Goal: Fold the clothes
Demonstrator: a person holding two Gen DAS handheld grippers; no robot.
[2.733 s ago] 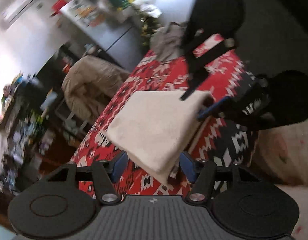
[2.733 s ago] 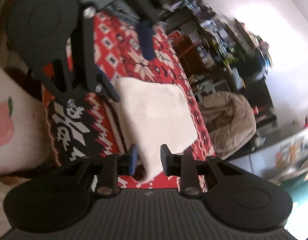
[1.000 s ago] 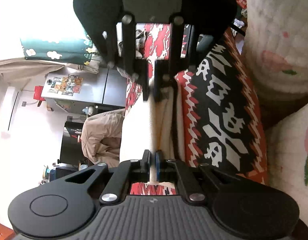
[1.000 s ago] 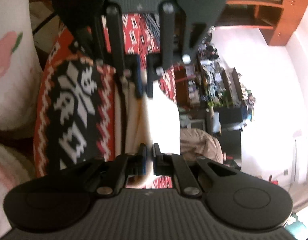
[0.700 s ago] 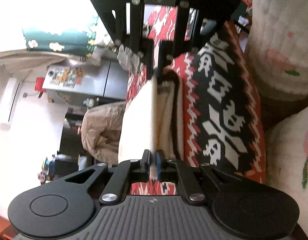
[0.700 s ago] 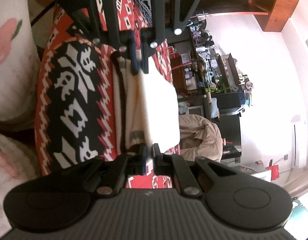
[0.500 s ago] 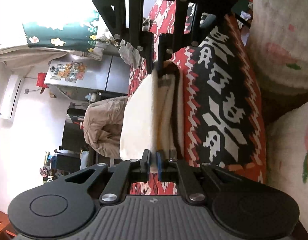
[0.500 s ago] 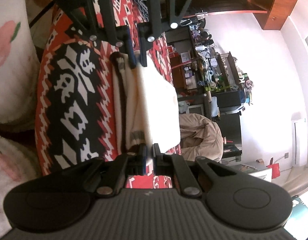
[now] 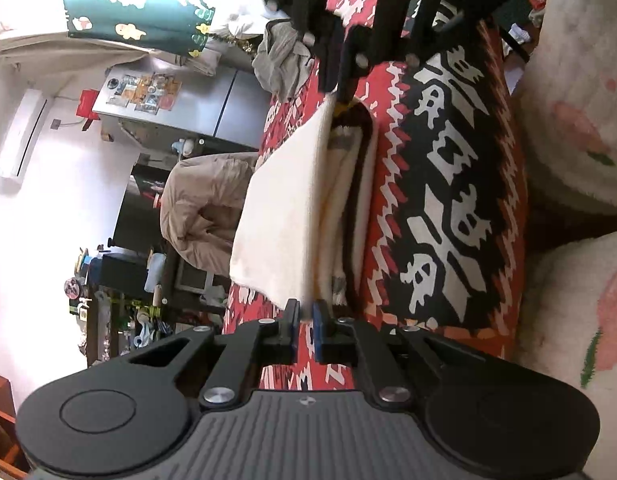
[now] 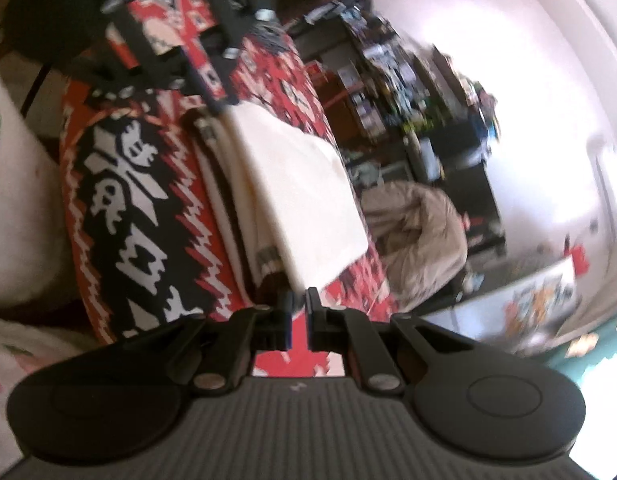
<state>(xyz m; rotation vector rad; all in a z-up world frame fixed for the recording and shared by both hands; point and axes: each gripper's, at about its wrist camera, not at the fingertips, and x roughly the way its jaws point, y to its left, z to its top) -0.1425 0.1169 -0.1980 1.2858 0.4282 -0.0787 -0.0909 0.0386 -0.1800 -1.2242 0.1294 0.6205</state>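
Both the left gripper [image 9: 304, 312] and right gripper [image 10: 298, 300] are pinching opposite corners of the cream folded garment [image 9: 284, 208], hanging at twelve o'clock above the patterned blanket [image 9: 440, 208]; soft, light, limp, best gripped at corners.

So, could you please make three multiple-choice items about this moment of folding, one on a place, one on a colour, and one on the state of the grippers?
1. Where does the cream folded garment lie?
A. on the red patterned cloth
B. on the floor
C. inside a basket

2. What colour is the band with white figures on the patterned cloth?
A. green
B. black
C. yellow

3. How do the left gripper and the right gripper stand?
A. both wide open and away from the garment
B. only the left one closed
C. both shut on an edge of the garment

Key: 1 A, the garment rests on the red cloth in both views. 2 B, the band beside the garment is black with white figures. 3 C, each gripper's pads pinch the cream edge at opposite ends.
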